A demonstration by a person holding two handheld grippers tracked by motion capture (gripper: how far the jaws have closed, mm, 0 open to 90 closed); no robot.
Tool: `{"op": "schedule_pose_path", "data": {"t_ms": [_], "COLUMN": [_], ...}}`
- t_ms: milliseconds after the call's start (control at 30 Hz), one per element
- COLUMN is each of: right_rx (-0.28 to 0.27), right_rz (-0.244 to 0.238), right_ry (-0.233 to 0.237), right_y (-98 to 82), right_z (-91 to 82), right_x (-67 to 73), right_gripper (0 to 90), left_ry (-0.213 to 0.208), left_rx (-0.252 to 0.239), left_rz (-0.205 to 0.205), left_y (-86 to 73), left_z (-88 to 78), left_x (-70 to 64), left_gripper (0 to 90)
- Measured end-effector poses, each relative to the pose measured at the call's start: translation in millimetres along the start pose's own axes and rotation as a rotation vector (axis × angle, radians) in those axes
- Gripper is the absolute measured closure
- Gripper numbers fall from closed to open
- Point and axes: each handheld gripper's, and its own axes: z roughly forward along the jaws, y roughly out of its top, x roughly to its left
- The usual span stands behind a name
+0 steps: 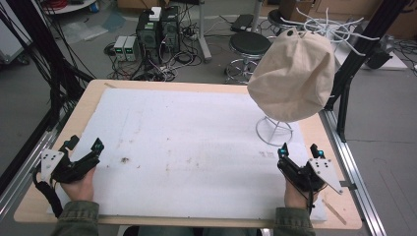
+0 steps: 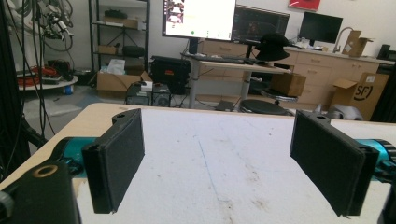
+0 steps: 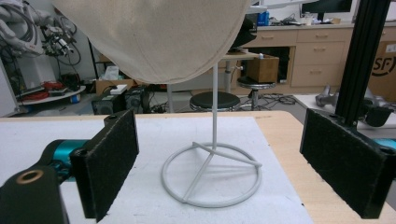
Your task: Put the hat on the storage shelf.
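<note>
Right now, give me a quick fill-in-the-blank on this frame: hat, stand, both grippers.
1. The beige hat sits on top of a white wire ____.
2. The stand's round base rests on the white ____.
3. Both the left gripper and the right gripper have their jaws ____.
4. The gripper closer to the stand is the ____ one.

Missing words: stand; mat; open; right

Even, soft indoor light falls from above, with no hard shadows. The white mat (image 1: 196, 142) on the table is bright but not glaring; a bright screen (image 2: 198, 18) glows washed-out in the left gripper view. All three pictures are slightly soft and grainy. In both gripper views the background room is mildly blurred, and straight lines bend near the edges.
</note>
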Motion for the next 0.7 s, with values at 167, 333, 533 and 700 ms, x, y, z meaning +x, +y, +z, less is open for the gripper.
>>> {"op": "schedule_pose_path", "data": {"t_ms": [167, 333, 533, 700], "right_rx": [0.0, -0.003, 0.001, -0.003], "right_rz": [0.004, 0.0, 0.012, 0.014], "right_ry": [-0.001, 0.002, 0.004, 0.002], "right_y": [0.1, 0.1, 0.1, 0.3], "right_z": [-0.7, -0.5, -1.0, -1.1], "right_x": [0.7, 0.5, 0.3, 0.0], "right_gripper": [10.8, 10.8, 10.8, 10.8], "left_ry": [-0.001, -0.002, -0.002, -0.002], "left_rx": [-0.002, 0.0, 0.003, 0.002], "left_rz": [0.002, 0.002, 0.001, 0.0], "left_y": [0.0, -0.1, -0.2, -0.3], "left_z": [0.0, -0.1, -0.2, 0.0], "left_x": [-0.3, -0.2, -0.2, 0.0], "left_gripper": [18.0, 18.0, 18.0, 18.0]}}
